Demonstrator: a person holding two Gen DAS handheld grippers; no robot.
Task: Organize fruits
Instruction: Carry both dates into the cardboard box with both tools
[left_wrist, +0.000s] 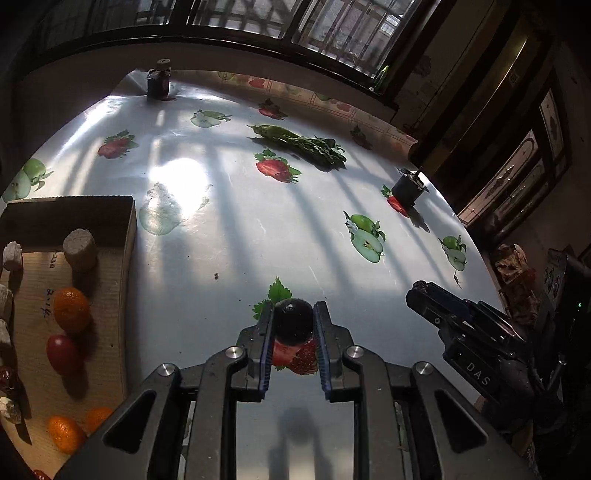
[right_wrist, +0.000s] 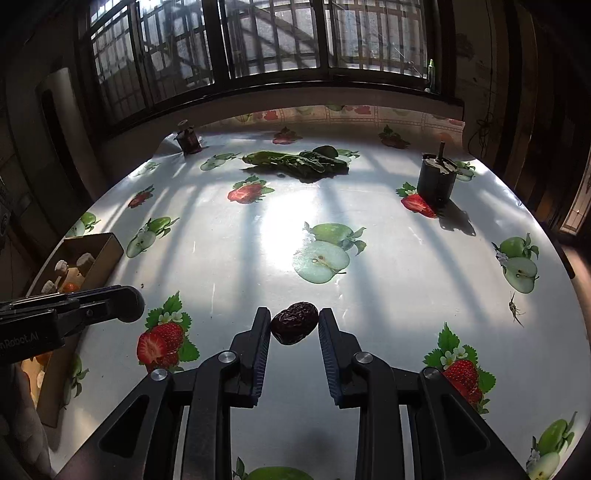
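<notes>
Your left gripper (left_wrist: 293, 325) jaws clench a dark round fruit (left_wrist: 294, 320); your right gripper (right_wrist: 294, 325) jaws stand released around a wrinkled date (right_wrist: 294, 322) on the bench (right_wrist: 369, 288).

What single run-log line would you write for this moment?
left gripper: shut on dark round fruit | right gripper: open around red date | cardboard box: holds fruits

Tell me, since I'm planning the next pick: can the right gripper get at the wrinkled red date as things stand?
Probably yes. The red date lies on the table between the right gripper's open fingers, with nothing in the way.
</notes>
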